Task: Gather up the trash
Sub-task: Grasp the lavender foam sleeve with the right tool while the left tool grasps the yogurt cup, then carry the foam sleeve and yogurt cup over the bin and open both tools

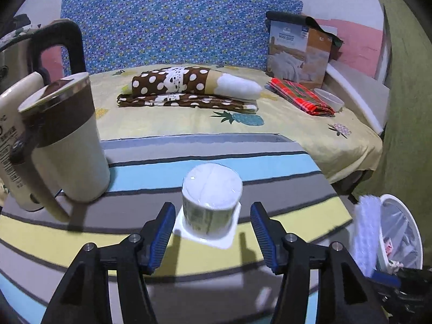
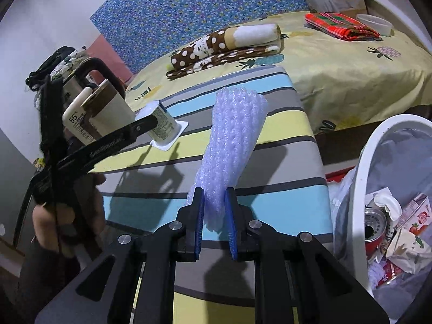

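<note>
right gripper clamping foam net

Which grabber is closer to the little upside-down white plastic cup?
Left. The left gripper is open right in front of the upside-down white plastic cup; the right gripper is farther off, holding white foam netting.

You saw the cup inverted on the striped table; the foam net stood clamped upright.
</note>
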{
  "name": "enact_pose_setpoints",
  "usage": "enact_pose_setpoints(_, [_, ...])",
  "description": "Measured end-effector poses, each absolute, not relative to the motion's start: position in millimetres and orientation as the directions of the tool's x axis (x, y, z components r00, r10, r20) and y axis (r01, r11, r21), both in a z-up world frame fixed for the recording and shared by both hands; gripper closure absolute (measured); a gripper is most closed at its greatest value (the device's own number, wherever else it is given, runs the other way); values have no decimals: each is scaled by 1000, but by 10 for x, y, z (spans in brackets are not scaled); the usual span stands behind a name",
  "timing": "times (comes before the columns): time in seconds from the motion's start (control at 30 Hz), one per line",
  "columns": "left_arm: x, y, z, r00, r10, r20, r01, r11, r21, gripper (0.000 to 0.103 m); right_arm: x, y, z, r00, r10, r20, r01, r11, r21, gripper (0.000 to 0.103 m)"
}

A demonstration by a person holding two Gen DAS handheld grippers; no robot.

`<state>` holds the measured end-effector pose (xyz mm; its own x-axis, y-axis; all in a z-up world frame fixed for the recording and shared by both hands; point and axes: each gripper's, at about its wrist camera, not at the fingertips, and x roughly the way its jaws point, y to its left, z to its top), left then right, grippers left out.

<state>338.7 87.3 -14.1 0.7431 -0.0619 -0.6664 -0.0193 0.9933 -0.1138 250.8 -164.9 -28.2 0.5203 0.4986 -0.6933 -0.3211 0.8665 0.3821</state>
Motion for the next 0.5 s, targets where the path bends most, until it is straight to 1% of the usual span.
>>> enact_pose_setpoints(0.17, [3492,865,-178,747,-53,-662,-17,995,-98,46,2506,-1682,-306,520,498,-694,-321,867,381,85])
enact_pose_setpoints(0.23, [3488,834,-180,752,-52,-657,-6,996,-85,55,2506,-1689,-306,523,497,-692,-321,867,381,85])
enact_pose_setpoints(0.5, [3264,690,-57,770,-65,-634,15,996,-83,55,2440,-1760,-259,536,484,-691,-320,874,364,85])
